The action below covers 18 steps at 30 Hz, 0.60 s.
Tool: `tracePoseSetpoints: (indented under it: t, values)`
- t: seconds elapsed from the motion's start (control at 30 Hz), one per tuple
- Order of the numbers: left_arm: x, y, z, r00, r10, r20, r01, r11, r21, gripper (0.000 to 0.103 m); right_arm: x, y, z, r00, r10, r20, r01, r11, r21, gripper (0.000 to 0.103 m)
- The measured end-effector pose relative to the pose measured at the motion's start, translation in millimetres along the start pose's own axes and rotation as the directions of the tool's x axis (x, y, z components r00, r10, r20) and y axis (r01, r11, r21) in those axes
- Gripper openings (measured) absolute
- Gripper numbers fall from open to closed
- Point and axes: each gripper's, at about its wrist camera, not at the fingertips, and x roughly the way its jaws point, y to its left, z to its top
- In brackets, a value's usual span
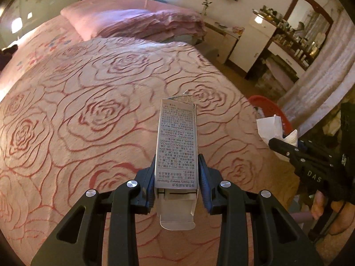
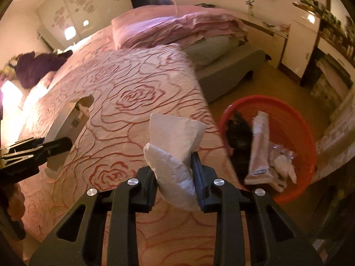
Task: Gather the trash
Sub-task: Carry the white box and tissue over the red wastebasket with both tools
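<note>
While both hands hang over the rose-patterned pink bedspread (image 1: 93, 93), I've got trash in each: my left gripper (image 1: 176, 177) is clamped on a tall silver cardboard carton with printed text (image 1: 177, 141), pinched low on its sides so it stands straight out ahead, bottom flap dangling open toward me. My right gripper (image 2: 175, 175) has its fingers pressed onto a crumpled white paper tissue (image 2: 175, 146), gripped at the waist so the loose end fans upward. The target, I reckon, is the round red plastic basket (image 2: 295, 119) on the floor at three o'clock in the right wrist view, just off the bed's edge, already holding a flat pale packet (image 2: 259, 150), something dark (image 2: 238, 135) and clear wrappers (image 2: 284, 164). The right hand is nearest it. At nine o'clock there I see the left gripper with its carton. A folded pink duvet (image 1: 137, 22) sits at twelve, a cluttered dresser (image 1: 288, 37) at two. Nothing blocks the basket; the bed corner is the only thing to clear.
</note>
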Motion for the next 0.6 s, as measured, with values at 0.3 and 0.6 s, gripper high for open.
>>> tracePoseSetpoints:
  t: [0.3, 0.6]
  values:
    - [10.9, -44.7, 18.6, 0.999, -0.046, -0.003, 0.046, 0.993, 0.109, 0.031, -23.4, -51.9, 1.5, 0.995, -0.080, 0.052, 0.074, 0.991, 0.108, 0.028]
    - [32.5, -99.7, 45.4, 0.994, -0.106, -0.025, 0.109, 0.965, 0.238, 0.031, -39.5, -110.6, 1.5, 0.980, -0.189, 0.068, 0.169, 0.959, 0.227, 0.028]
